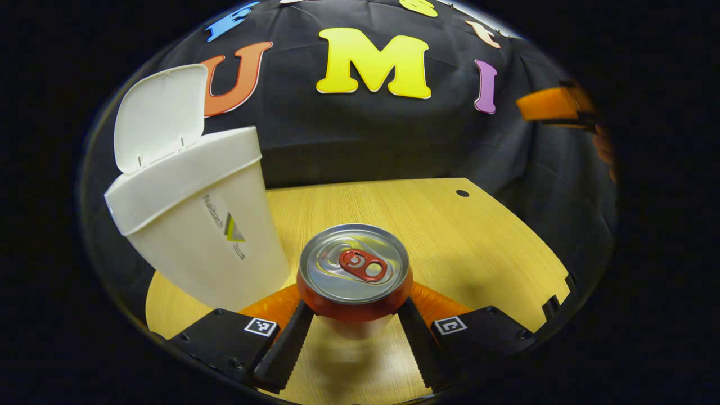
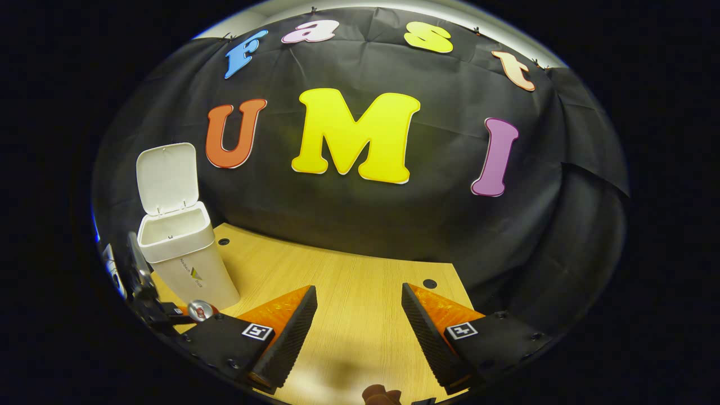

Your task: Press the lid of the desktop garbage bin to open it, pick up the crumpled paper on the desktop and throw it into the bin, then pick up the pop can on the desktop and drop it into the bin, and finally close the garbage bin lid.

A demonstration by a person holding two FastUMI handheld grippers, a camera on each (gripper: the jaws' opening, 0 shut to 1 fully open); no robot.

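A red pop can [image 1: 354,270] with a silver top and red tab stands upright between the fingers of my left gripper [image 1: 354,306], which press on its two sides. Just left of it stands the white desktop bin [image 1: 197,225], its flip lid [image 1: 160,115] raised. In the right gripper view the bin [image 2: 185,264] stands far left with its lid [image 2: 167,177] up and its mouth uncovered, and the can [image 2: 199,309] sits at its foot beside the left gripper [image 2: 140,281]. My right gripper [image 2: 359,292] hangs open over bare wood, nothing between its fingers.
The wooden desktop [image 1: 450,236] has a small round hole [image 1: 462,193] near its far edge and notches at its right edge. The black cloth wall closes the back. The other gripper [image 1: 554,104] hovers high at the right in the left gripper view.
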